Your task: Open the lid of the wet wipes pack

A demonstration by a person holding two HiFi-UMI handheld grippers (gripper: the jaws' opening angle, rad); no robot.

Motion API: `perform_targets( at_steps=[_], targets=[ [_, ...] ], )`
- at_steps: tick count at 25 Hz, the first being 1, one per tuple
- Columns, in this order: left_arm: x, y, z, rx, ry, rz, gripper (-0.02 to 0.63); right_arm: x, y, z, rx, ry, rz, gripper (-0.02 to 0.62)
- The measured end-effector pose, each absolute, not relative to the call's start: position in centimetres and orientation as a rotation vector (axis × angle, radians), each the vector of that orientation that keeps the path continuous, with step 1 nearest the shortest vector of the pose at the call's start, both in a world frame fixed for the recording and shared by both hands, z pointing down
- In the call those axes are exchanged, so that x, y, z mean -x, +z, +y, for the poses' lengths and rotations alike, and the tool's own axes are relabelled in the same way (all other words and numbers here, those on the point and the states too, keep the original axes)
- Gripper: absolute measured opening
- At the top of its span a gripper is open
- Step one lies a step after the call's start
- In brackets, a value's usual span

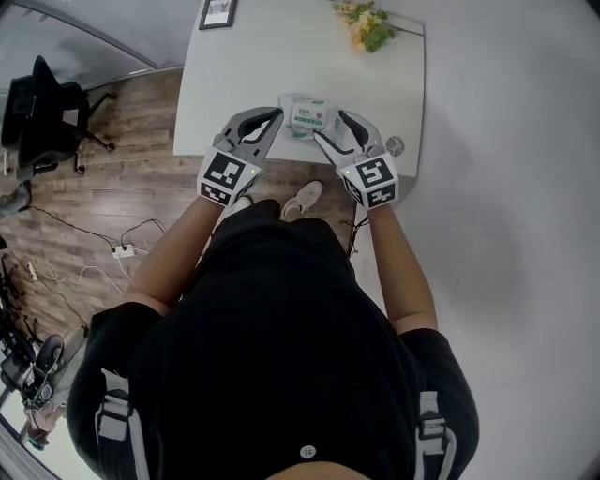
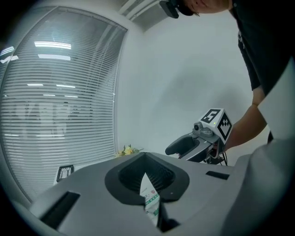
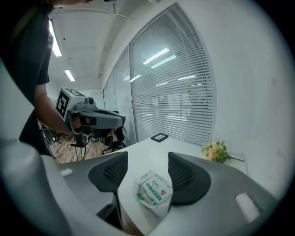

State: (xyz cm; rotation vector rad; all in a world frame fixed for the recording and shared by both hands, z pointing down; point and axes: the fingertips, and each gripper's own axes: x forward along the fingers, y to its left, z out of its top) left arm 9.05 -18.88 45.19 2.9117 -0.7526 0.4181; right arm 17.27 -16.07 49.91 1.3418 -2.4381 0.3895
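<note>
The wet wipes pack (image 1: 307,116), white with a green label, lies flat near the front edge of the white table (image 1: 234,84). My left gripper (image 1: 270,115) hovers at the pack's left end. Its jaws are closed to a thin slit, through which a strip of the pack (image 2: 150,200) shows beyond. My right gripper (image 1: 330,126) is at the pack's right end with its jaws spread wide. In the right gripper view the pack (image 3: 154,191) lies on the table ahead between the open jaws, with no pad touching it. The lid on top looks closed.
Yellow flowers (image 1: 366,23) lie at the table's far right and a small picture frame (image 1: 217,13) at its far left. A small round object (image 1: 395,145) sits by the front right corner. An office chair (image 1: 42,112) and cables stand on the wooden floor to the left.
</note>
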Motion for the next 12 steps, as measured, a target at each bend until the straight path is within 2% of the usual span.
perform_targets(
  at_steps=[12],
  targets=[
    [-10.6, 51.9, -20.4, -2.745, 0.579, -0.918, 0.004, -17.9, 58.7, -18.5, -1.002, 0.418, -2.364, 0.285]
  ],
)
